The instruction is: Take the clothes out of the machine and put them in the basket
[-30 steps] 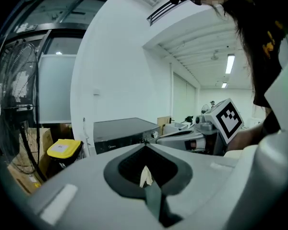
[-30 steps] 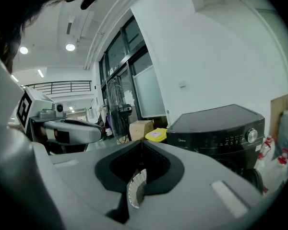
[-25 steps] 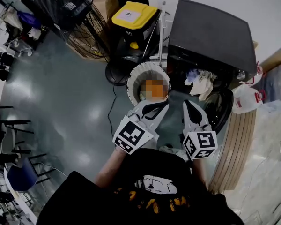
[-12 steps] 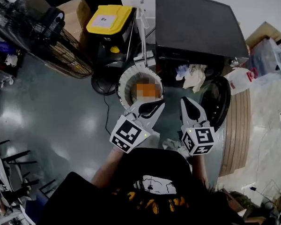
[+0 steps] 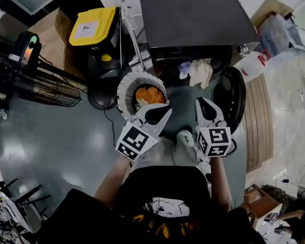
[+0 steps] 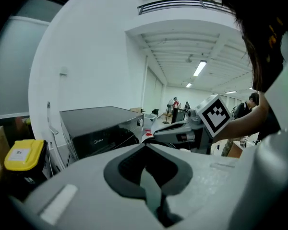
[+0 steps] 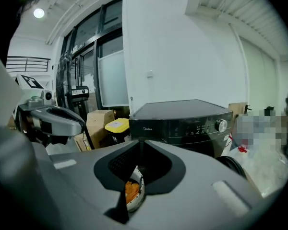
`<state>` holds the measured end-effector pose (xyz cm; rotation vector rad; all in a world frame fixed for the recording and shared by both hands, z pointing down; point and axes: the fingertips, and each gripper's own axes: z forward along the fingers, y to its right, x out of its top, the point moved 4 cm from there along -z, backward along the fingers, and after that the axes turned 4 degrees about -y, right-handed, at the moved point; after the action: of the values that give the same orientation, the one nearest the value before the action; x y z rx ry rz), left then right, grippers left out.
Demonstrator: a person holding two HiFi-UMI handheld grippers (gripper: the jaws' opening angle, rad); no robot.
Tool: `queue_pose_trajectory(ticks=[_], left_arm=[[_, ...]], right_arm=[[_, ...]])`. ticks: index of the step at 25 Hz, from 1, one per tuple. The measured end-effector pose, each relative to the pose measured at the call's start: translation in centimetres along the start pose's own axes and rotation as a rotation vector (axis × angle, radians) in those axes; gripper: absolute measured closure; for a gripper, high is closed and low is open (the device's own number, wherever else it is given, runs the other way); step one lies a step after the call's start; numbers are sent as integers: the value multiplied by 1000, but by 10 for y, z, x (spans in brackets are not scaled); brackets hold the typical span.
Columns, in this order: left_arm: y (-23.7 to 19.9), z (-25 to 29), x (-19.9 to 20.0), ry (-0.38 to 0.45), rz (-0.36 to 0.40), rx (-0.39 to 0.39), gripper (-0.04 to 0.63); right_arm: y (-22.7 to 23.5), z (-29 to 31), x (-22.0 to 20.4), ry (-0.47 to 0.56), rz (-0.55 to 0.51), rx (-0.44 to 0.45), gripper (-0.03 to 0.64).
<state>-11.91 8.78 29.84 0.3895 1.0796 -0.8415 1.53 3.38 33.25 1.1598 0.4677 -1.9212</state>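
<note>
Beside the machine (image 5: 193,14), the basket (image 5: 121,93) stands upright.

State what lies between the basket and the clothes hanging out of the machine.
Only bare floor separates the basket from the clothes, as the head view shows.

Pale clothes (image 5: 198,71) hang from machine (image 5: 193,14) mouth; orange cloth (image 5: 149,94) in basket (image 5: 123,88).

Left hand-held gripper (image 5: 164,111), right hand-held gripper (image 5: 204,103): jaws together
</note>
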Motion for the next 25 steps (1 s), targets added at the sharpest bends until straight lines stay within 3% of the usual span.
queue_pose_trajectory(ticks=[4,10,15,25], left_arm=[[-10,29,-4,-20,23,-24,595],[-20,89,-32,-87,144,-61,595],[-37,139,-65,-111,144,-88,595],[-72,220,-127,-203,148,-91,595]], right_arm=[[34,28,-19,-20,-2,-42,561],[94,85,-73,-87,44,-95,535],[134,144,-119,-146,44,-90,500],[200,272,-202,-241,153,-88,420]])
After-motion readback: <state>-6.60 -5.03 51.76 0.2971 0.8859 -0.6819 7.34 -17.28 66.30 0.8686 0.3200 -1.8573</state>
